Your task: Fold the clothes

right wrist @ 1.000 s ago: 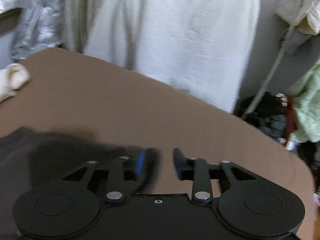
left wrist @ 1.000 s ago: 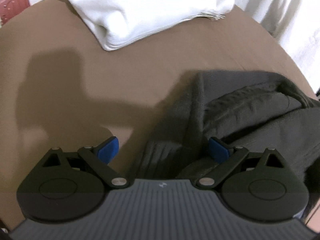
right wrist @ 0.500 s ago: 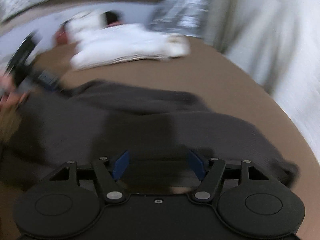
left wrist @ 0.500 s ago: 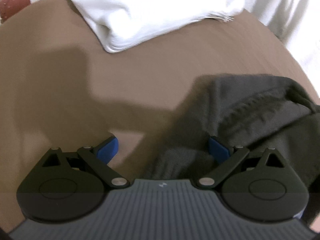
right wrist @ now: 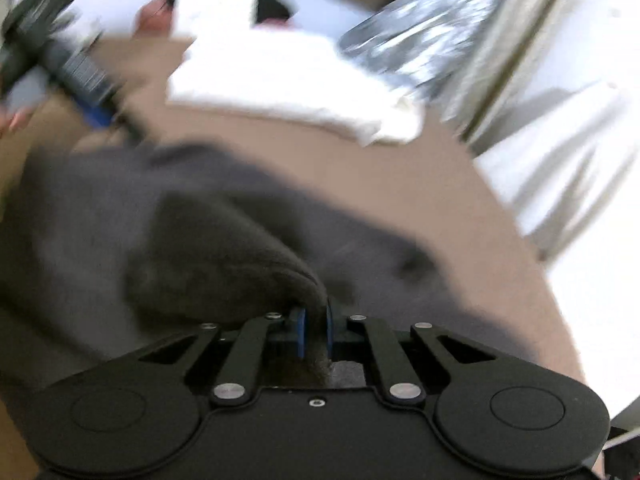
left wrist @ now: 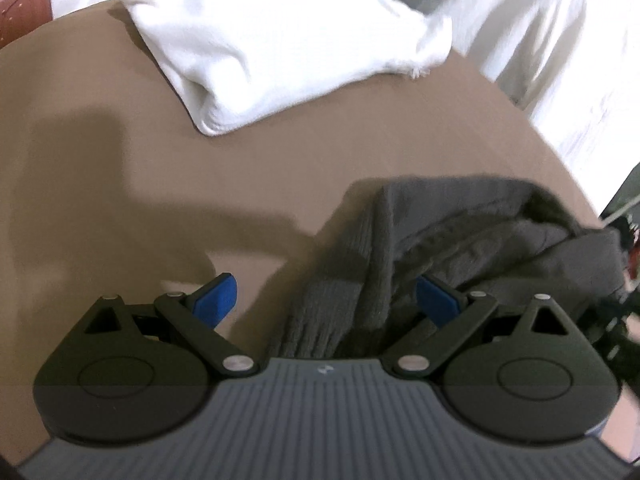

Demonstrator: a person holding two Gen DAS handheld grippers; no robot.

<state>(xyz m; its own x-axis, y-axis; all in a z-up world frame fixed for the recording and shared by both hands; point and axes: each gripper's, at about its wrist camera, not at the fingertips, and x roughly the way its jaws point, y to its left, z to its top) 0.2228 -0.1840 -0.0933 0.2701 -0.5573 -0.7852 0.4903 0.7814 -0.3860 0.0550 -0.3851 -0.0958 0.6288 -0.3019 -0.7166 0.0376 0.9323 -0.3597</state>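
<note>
With the right gripper (right wrist: 316, 326) pinching only a thin ridge of the grey knit garment (left wrist: 460, 240) at lower centre and the left gripper (left wrist: 326, 298) spread around its ribbed edge, a tug could slip the fabric free and rumple it on the brown counter (left wrist: 120, 184).

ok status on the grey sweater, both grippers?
Right gripper shut on grey sweater fold. Left gripper open, sweater's ribbed edge between its fingers, not clamped. Folded white garment lies apart on the brown table.
</note>
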